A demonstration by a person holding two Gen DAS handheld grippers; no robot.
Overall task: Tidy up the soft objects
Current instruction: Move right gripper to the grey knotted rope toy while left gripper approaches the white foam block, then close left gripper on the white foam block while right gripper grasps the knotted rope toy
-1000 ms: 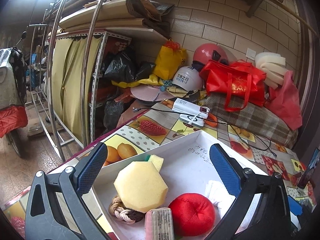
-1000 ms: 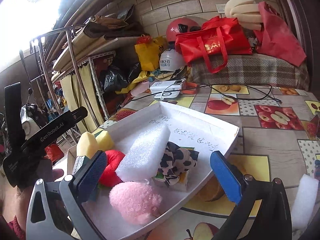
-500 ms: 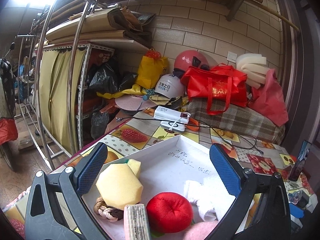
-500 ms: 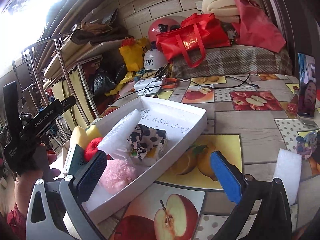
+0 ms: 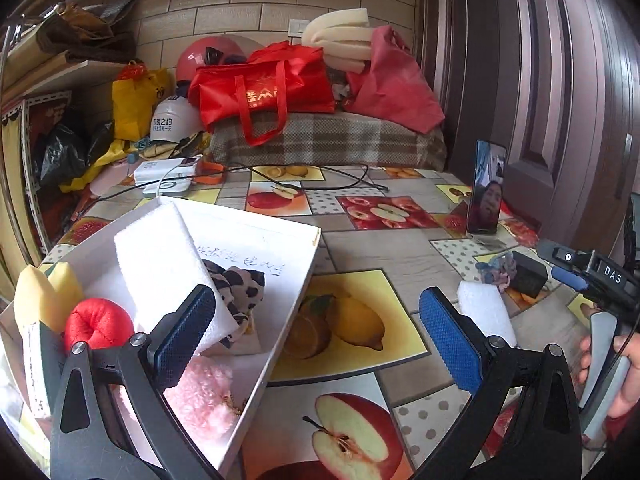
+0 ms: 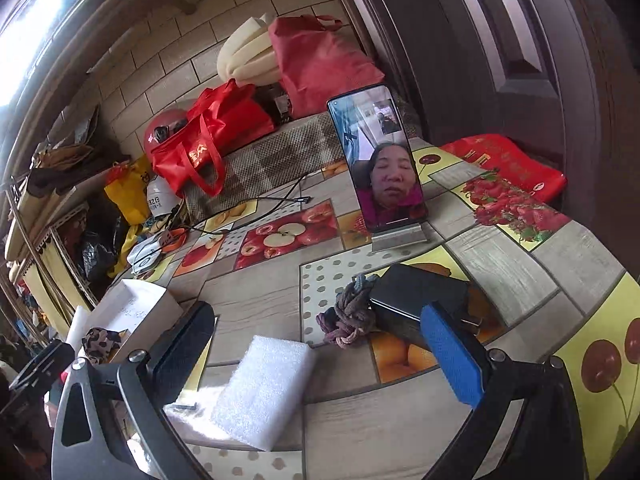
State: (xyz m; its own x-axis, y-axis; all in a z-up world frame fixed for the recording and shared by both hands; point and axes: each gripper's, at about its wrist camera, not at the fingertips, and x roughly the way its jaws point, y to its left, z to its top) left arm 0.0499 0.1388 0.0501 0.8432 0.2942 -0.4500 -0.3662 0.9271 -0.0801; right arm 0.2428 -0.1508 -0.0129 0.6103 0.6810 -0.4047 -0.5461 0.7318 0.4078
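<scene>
- Right gripper [image 6: 320, 354]: jaws wide apart, holding nothing, over a white foam block [image 6: 264, 390] lying on the table [image 6: 500, 264].
- Left gripper [image 5: 318, 334]: wide too, holding nothing, beside the white box [image 5: 288, 312] of soft items.

A cluttered home storeroom: brick-tiled wall [image 5: 240, 4], fruit-print cloth over the bench [image 5: 384, 248], helmets [image 5: 200, 60] and red bags [image 5: 264, 88] piled behind, a shelf rack [image 6: 48, 216] stuffed with sacks, and a dark panelled door [image 6: 500, 60].
</scene>
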